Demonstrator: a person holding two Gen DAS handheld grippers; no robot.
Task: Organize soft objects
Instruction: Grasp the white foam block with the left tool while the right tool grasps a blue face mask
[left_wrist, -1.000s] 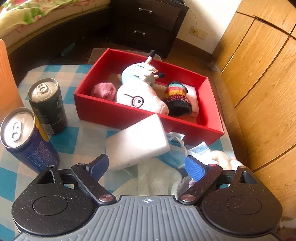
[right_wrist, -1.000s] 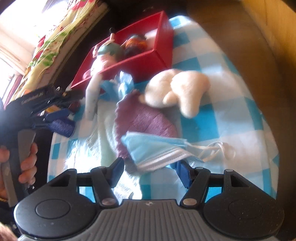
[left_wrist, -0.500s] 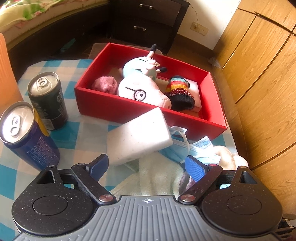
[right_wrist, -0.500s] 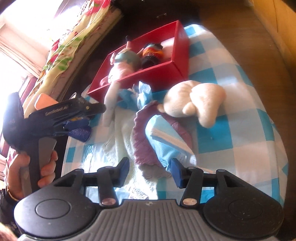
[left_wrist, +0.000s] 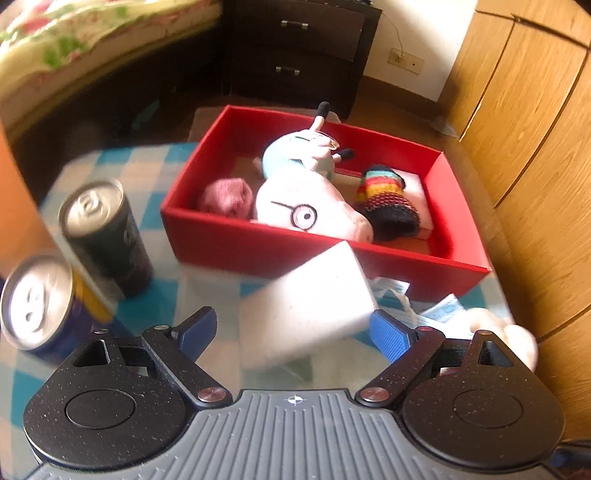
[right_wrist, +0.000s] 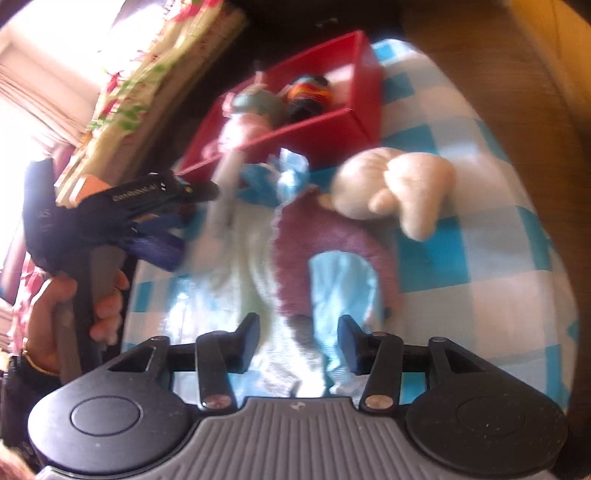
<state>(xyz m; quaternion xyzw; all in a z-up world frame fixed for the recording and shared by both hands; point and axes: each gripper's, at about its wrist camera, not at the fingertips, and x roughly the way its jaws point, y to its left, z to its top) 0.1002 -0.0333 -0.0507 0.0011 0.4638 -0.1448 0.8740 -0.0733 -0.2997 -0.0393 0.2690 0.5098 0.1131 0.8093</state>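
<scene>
A red box (left_wrist: 236, 243) holds a pig plush (left_wrist: 306, 210), a pink knit ball (left_wrist: 225, 195) and a striped knit hat (left_wrist: 388, 195). A white sponge block (left_wrist: 303, 306) lies in front of the box, between the fingers of my open left gripper (left_wrist: 291, 328). In the right wrist view my right gripper (right_wrist: 297, 339) is open over a blue face mask (right_wrist: 340, 284) lying on a purple cloth (right_wrist: 295, 236). A cream plush (right_wrist: 395, 184) lies beyond. The left gripper (right_wrist: 162, 229) shows at left there, near the red box (right_wrist: 332, 129).
Two drink cans (left_wrist: 103, 232) (left_wrist: 40, 299) stand at the left on the blue checked tablecloth (right_wrist: 480, 258). A pale towel (right_wrist: 243, 258) lies under the soft items. A wooden wardrobe (left_wrist: 535, 147) is at the right, a dark drawer chest (left_wrist: 295, 55) behind.
My left gripper moved forward so the white sponge block now sits between its fingers. My right gripper opened wider and the blue mask lies flat on the purple cloth.
</scene>
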